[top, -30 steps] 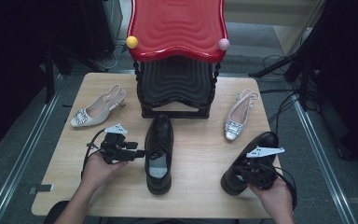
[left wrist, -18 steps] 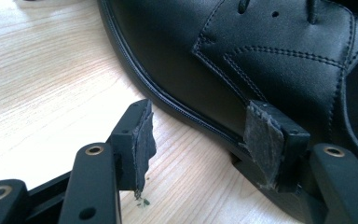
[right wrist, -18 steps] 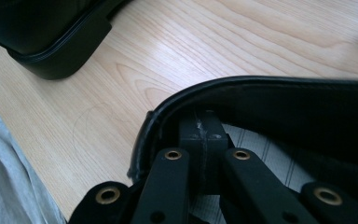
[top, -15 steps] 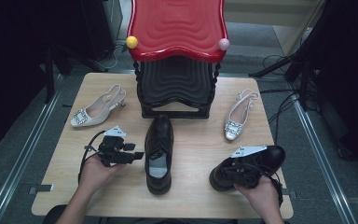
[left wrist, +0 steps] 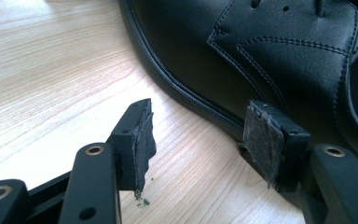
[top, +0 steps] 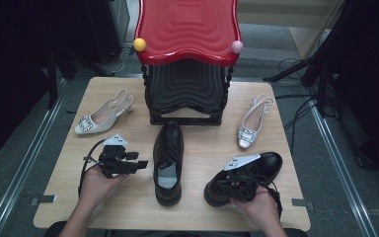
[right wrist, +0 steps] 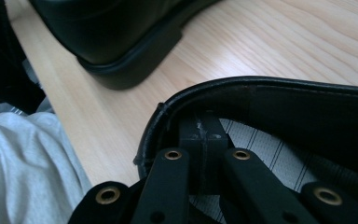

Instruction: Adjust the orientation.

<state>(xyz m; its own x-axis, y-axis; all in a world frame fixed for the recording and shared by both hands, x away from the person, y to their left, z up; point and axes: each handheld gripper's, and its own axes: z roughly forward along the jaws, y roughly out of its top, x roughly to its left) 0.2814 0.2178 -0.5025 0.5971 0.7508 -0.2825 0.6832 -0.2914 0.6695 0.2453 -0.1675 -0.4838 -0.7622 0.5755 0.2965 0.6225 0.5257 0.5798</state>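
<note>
Now right gripper (top: 237, 185) has dragged shoe (top: 264, 168) leftward.

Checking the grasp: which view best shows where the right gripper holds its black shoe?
The right gripper view: the fingers pinch the black shoe at its collar. The high view shows that shoe whole, grip hidden.

No readable text, label, brand or number on anything here
</note>
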